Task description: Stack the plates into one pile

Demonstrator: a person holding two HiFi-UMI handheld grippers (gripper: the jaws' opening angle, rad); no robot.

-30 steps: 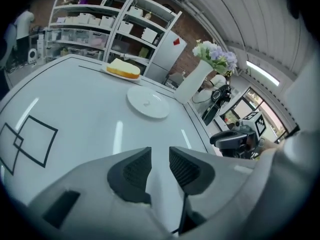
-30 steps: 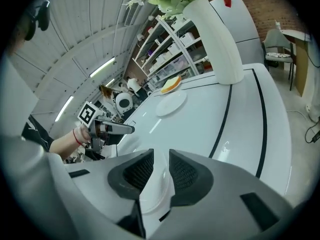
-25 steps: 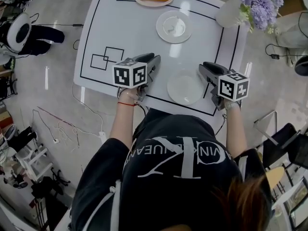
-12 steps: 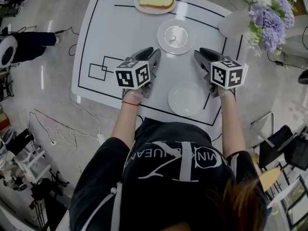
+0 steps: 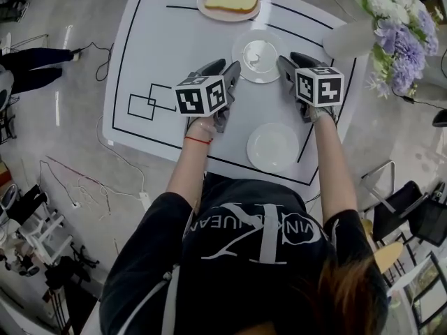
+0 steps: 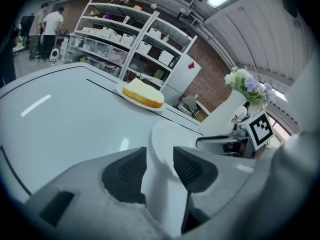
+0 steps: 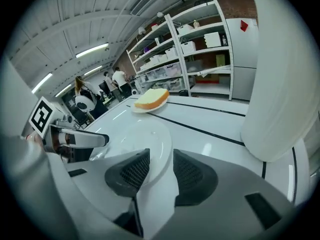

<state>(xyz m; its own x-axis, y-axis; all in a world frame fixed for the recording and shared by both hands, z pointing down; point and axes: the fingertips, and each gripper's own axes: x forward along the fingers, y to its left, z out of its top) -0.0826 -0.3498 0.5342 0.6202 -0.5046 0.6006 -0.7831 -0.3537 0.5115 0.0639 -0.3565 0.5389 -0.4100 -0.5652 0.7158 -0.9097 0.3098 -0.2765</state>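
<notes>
We have brought both grippers forward from the near plate (image 5: 272, 146) to the middle plate (image 5: 258, 49). The left gripper (image 5: 232, 70) is just left of it and the right gripper (image 5: 283, 62) just right. Both pairs of jaws have just been opening and stand apart, with the rim between them but unclamped. Nothing is stacked yet, and we judge a two-sided lift comes next. The cake plate (image 5: 227, 15) lies beyond the middle plate.
</notes>
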